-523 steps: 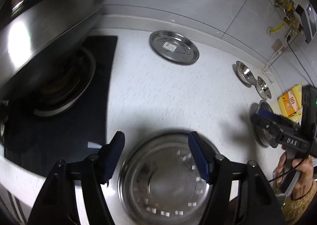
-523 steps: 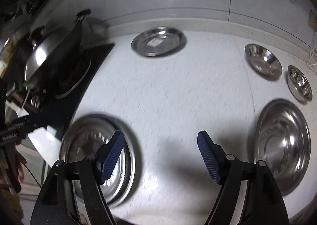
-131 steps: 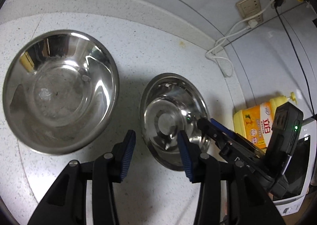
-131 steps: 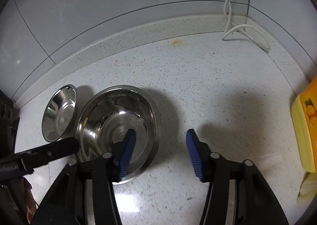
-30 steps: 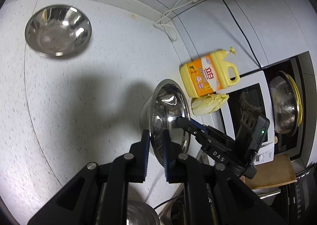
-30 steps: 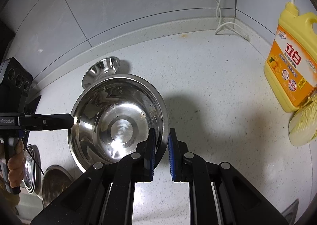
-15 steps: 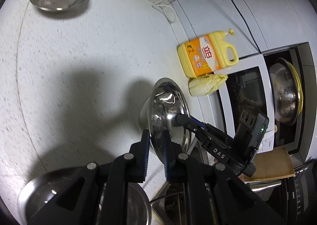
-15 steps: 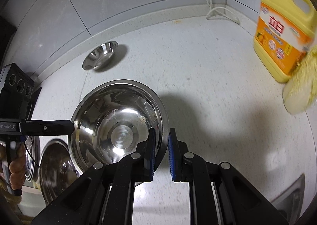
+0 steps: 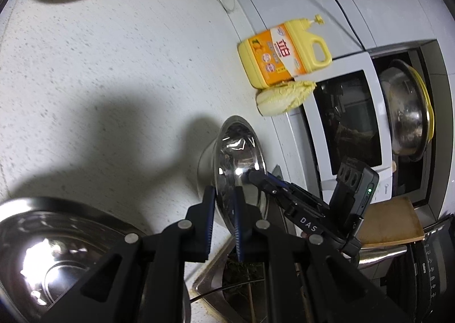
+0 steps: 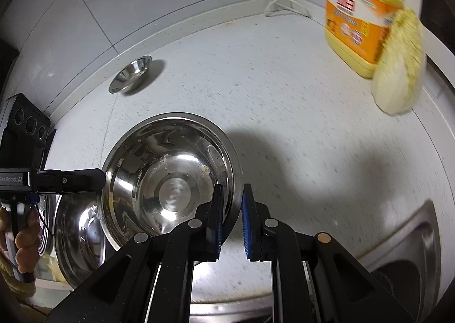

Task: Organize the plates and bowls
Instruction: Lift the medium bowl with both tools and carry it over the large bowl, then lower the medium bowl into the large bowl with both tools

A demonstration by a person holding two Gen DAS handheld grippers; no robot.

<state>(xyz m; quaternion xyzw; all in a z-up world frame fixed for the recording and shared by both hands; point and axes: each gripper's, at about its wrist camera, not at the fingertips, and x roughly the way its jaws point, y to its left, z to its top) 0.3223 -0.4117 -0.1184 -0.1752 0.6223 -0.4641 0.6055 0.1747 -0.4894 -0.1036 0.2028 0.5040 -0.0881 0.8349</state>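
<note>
Carried off the back of the counter (image 10: 284, 95) toward its front edge, the bowl (image 10: 170, 178) now hangs above a plate (image 10: 76, 237). Left gripper (image 9: 223, 209) pinches its left rim, right gripper (image 10: 231, 215) its right, sharing the load, probably for stacking; a small bowl (image 10: 130, 74) waits by the wall.

Glossy steel bowl (image 10: 170, 180), matt speckled countertop (image 10: 284, 95)
</note>
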